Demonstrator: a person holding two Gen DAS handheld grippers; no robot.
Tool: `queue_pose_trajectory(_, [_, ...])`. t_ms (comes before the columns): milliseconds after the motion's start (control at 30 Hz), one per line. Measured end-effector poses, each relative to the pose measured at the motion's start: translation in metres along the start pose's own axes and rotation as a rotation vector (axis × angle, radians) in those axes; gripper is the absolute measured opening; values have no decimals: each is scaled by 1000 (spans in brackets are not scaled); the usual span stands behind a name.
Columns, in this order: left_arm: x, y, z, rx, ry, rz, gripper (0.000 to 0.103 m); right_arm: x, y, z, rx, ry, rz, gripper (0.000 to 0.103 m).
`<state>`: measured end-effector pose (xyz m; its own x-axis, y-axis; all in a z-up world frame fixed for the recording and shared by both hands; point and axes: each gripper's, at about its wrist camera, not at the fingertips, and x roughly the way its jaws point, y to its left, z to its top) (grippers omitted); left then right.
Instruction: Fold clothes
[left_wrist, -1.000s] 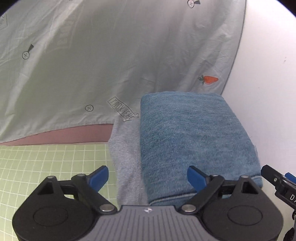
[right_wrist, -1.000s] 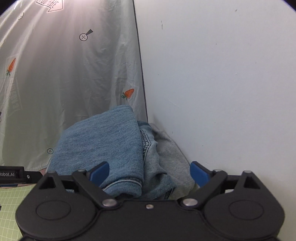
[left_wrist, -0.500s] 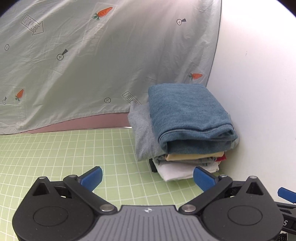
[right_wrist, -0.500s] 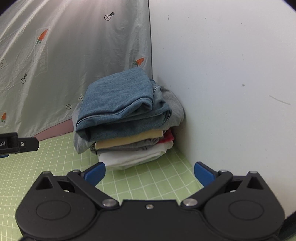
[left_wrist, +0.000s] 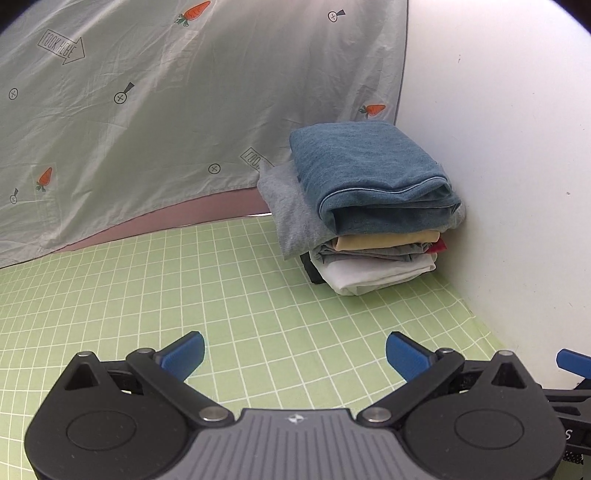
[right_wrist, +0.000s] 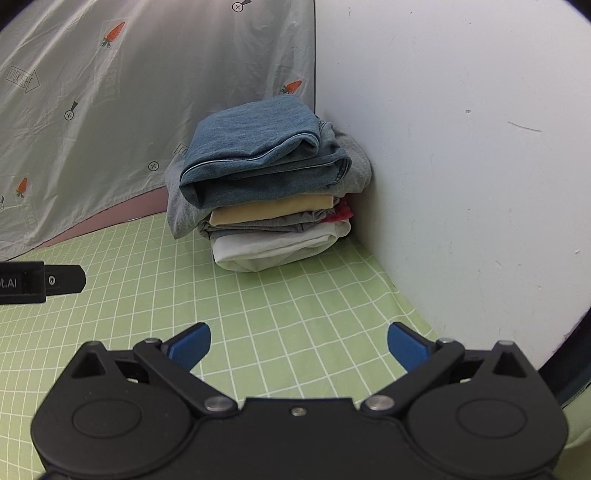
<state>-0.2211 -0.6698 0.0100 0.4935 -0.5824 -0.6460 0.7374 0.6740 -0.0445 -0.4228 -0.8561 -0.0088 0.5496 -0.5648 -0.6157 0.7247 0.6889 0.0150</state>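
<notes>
A stack of folded clothes (left_wrist: 369, 206) (right_wrist: 269, 192) stands in the far corner of the green grid mat (left_wrist: 229, 295) (right_wrist: 280, 295), against the white wall. A folded blue denim garment (left_wrist: 365, 166) (right_wrist: 255, 155) lies on top, over grey, tan, red and white pieces. My left gripper (left_wrist: 294, 356) hovers open over the mat, well short of the stack, nothing between its blue pads. My right gripper (right_wrist: 298, 345) is open too, equally far back and empty. The left gripper's black finger (right_wrist: 55, 280) shows at the left edge of the right wrist view.
A pale grey cloth printed with carrots (left_wrist: 166, 92) (right_wrist: 110, 74) hangs behind the mat. A white wall (left_wrist: 498, 147) (right_wrist: 461, 147) bounds the right side. A blue fingertip of the right gripper (left_wrist: 572, 360) peeks in at the lower right of the left wrist view.
Both grippers have pulled back from the stack, where they hung just over the denim garment a second ago. The stack now stands farther off and whole in view.
</notes>
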Motion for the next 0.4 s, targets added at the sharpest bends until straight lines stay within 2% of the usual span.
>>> queue_pose_trajectory(400, [-1,6,0,6,-7,4,103,3,5,2,-1,0,-8,103])
